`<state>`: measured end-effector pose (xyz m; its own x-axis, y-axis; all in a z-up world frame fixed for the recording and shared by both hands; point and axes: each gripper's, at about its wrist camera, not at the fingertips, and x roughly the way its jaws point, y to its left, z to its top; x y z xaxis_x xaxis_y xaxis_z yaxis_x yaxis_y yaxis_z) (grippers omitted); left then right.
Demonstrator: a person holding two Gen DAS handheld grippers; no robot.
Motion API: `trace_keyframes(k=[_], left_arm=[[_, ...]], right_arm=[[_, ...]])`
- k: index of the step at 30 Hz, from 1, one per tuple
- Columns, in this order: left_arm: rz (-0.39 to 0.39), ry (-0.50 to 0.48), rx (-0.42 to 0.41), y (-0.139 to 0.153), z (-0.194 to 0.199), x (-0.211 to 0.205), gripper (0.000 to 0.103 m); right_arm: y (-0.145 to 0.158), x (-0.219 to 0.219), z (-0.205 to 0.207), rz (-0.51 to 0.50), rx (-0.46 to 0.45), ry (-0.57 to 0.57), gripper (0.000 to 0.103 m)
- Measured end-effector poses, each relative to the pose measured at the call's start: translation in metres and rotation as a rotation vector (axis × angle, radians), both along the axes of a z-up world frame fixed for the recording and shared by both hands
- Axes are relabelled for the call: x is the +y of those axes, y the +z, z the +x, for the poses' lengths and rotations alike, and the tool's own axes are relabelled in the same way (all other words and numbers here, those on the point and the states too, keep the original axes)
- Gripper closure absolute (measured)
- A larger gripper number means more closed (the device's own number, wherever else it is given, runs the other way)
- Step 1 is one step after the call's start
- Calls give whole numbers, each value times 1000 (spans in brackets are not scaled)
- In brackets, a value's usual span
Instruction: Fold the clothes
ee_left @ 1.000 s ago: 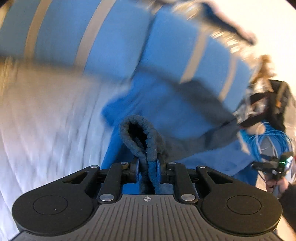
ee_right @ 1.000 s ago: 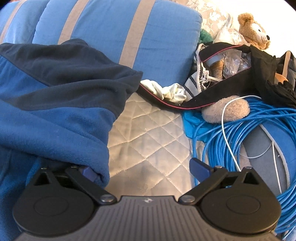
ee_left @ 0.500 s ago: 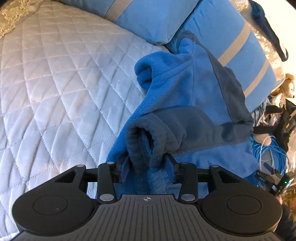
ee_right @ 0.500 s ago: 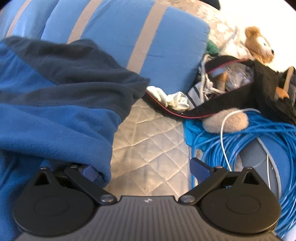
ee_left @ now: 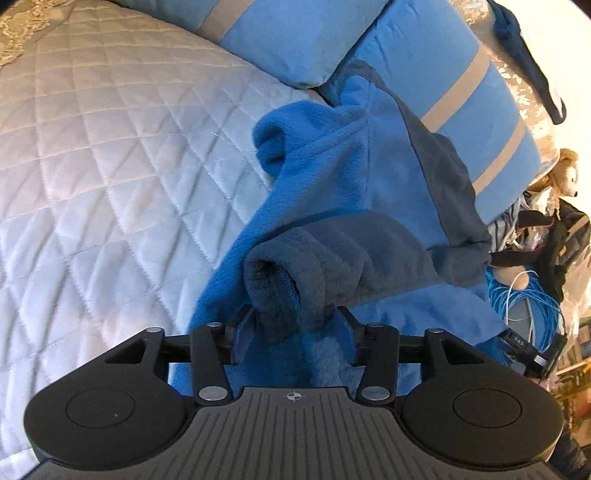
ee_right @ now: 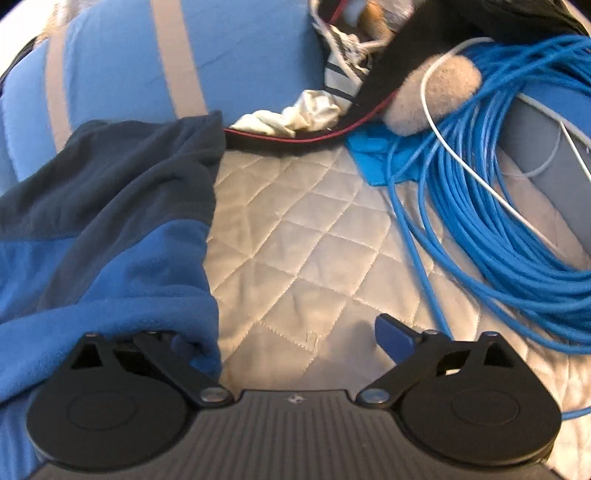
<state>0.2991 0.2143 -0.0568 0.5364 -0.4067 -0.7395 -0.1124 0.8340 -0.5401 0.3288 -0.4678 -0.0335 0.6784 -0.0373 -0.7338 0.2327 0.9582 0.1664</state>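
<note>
One fleece (ee_left: 332,177), two pillows (ee_left: 295,33), one cable coil (ee_right: 498,192).

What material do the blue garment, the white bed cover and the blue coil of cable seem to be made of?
Blue garment: probably fleece; matte, with a soft, fuzzy nap and thick rounded folds.
White bed cover: a quilted textile, maybe satin or polyester; stitched diamonds and a slight sheen.
Blue cable: likely a plastic jacket; smooth, somewhat glossy, lying in stiff loops.
</note>
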Motion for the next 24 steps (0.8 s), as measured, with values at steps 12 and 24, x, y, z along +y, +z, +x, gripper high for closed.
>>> trace_keyframes(k=[12, 24], left_arm=[[-123, 48, -42, 11, -26, 28, 53], [-91, 98, 43, -13, -2, 7, 77]], right_arm=[[56, 19, -49, -179, -142, 122, 1], [85, 56, -61, -161, -197, 172, 0]])
